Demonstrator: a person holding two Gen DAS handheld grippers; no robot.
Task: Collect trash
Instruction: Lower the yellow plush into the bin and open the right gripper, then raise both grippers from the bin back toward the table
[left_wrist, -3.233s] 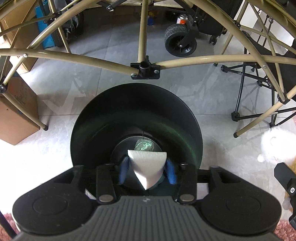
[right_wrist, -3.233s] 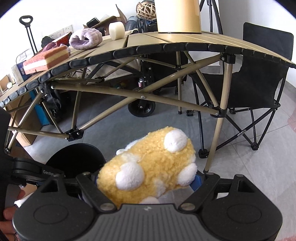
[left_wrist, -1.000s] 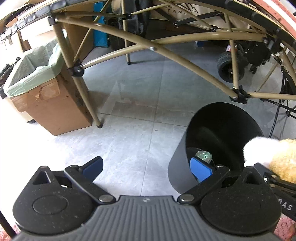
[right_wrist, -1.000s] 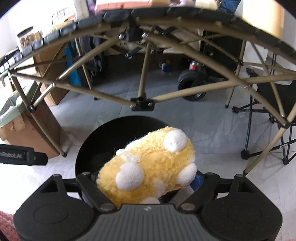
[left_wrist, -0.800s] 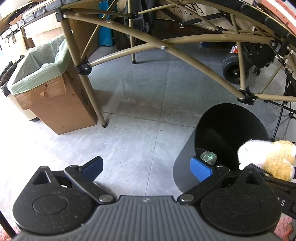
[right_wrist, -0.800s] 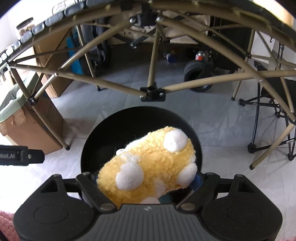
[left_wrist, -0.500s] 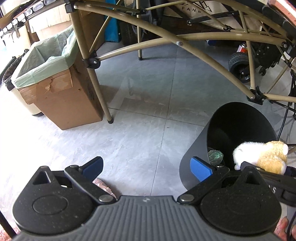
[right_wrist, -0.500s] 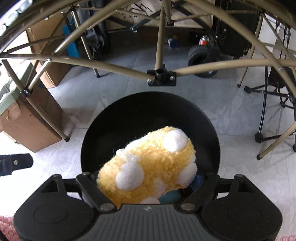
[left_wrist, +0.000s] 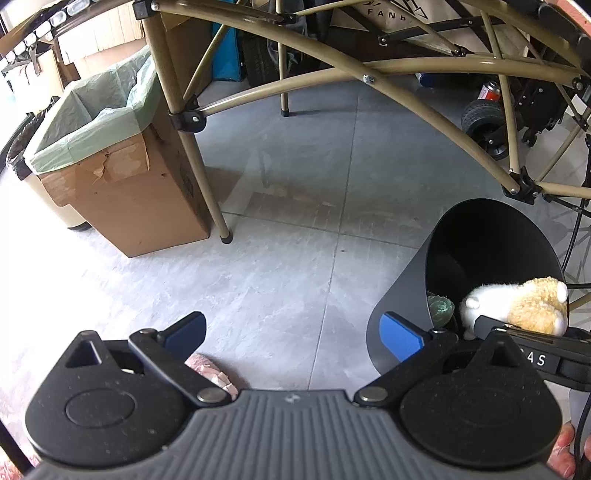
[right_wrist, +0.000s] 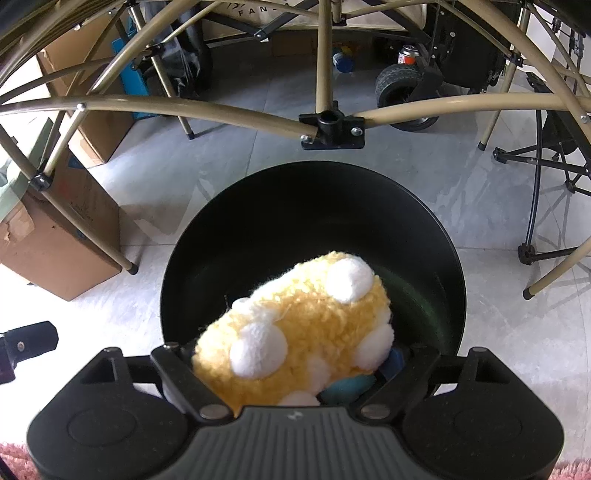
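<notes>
Our right tool (right_wrist: 295, 363) grips a fluffy yellow plush toy with white spots (right_wrist: 299, 332) between widely spread jaws, poised just above the mouth of the round black plastic bin (right_wrist: 439, 229) that stands on the grey tiled floor (right_wrist: 498, 325) beneath the tan folding table frame (right_wrist: 221, 110). Our left tool (left_wrist: 291, 330) hangs wide and empty over the floor beside the bin's left wall, well apart from the brown cardboard box lined with a green bag (left_wrist: 122, 192). Crumpled green scrap (left_wrist: 440, 307) lies at the bin's bottom. We judge the drop-off step to be in hand; next, the jaws should part so the toy falls inside the rim.
</notes>
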